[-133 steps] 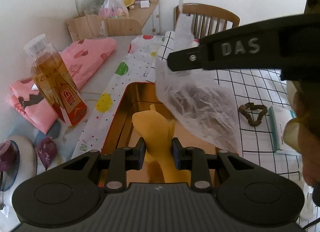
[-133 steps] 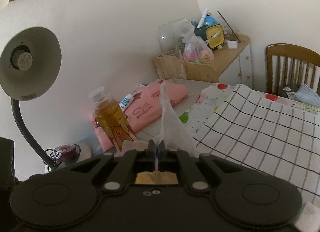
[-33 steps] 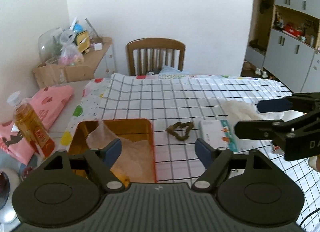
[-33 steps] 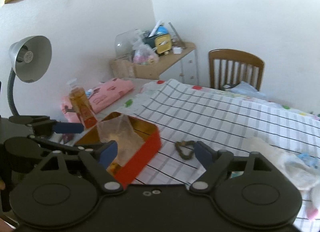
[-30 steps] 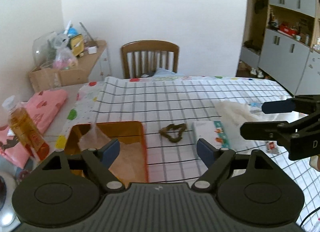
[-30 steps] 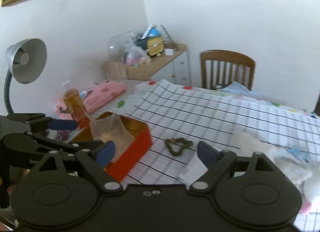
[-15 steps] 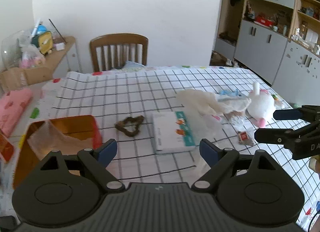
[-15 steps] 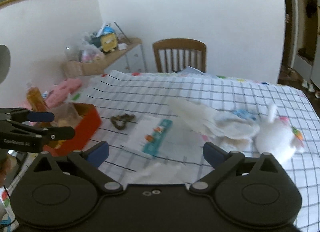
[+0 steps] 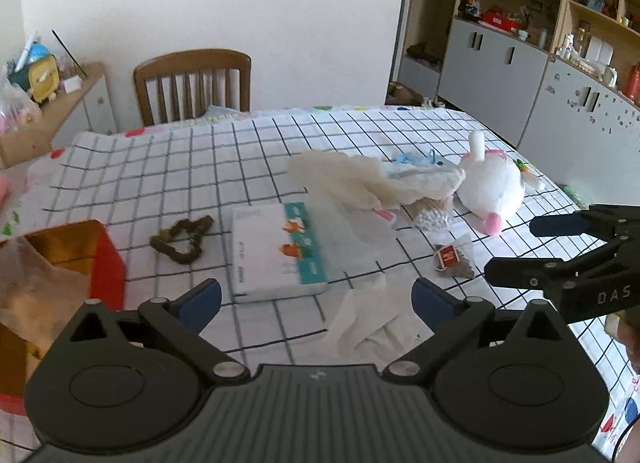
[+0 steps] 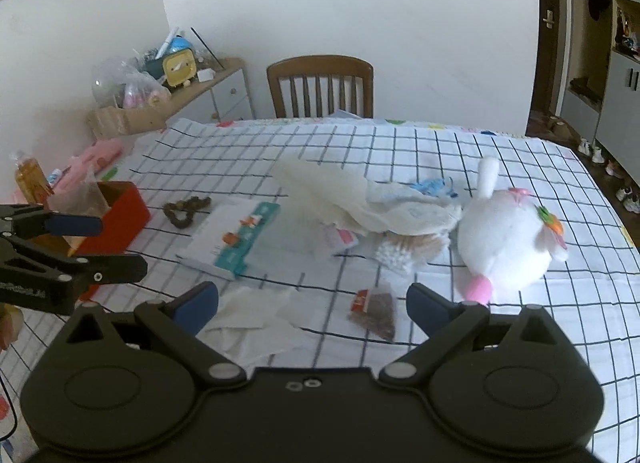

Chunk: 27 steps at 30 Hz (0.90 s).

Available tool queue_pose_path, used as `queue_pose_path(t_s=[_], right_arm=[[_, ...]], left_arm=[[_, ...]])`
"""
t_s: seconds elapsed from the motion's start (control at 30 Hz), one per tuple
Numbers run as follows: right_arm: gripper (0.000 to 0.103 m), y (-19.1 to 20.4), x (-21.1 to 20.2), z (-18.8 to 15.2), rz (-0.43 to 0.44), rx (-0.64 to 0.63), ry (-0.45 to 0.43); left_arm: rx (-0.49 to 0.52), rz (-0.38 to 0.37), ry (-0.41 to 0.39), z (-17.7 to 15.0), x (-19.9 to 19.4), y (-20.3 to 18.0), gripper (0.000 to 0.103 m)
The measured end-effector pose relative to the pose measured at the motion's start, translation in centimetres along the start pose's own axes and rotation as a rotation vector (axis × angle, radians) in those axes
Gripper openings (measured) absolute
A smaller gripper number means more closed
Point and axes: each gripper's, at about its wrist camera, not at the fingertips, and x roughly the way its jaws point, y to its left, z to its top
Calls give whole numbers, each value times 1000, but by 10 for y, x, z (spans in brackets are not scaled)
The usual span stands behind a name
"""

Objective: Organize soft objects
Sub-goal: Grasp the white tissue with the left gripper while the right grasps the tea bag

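Both grippers are open and empty above the near side of the checked table. My left gripper (image 9: 316,299) hovers over white tissue (image 9: 368,323); it shows at left in the right wrist view (image 10: 100,247). My right gripper (image 10: 312,305) shows at right in the left wrist view (image 9: 516,247). A red box (image 9: 108,263) with a plastic bag (image 9: 36,283) inside sits at left. On the table lie a brown scrunchie (image 9: 180,241), a tissue pack (image 9: 276,251), a cream cloth (image 9: 360,183), a white plush rabbit (image 9: 492,187) and a small sachet (image 9: 454,259).
A wooden chair (image 9: 192,83) stands at the far table edge. A side shelf (image 10: 168,103) with clutter is at far left, with a pink cloth (image 10: 96,155) and amber bottle (image 10: 28,179) nearby. Grey cabinets (image 9: 520,75) line the right wall.
Both grippers let go of their items in the red box, opened, and pulled back and swung right; the view now takes in the rabbit and cloth.
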Motion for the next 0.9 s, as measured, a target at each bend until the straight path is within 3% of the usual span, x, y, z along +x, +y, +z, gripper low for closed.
queue_pose_path(t_s=[0.43, 0.9], right_arm=[[97, -30, 46, -7, -29, 28, 75], [88, -40, 88, -7, -24, 38, 151]], left_arm=[[11, -3, 110, -15, 52, -21, 102], [75, 21, 157, -32, 82, -36, 102]])
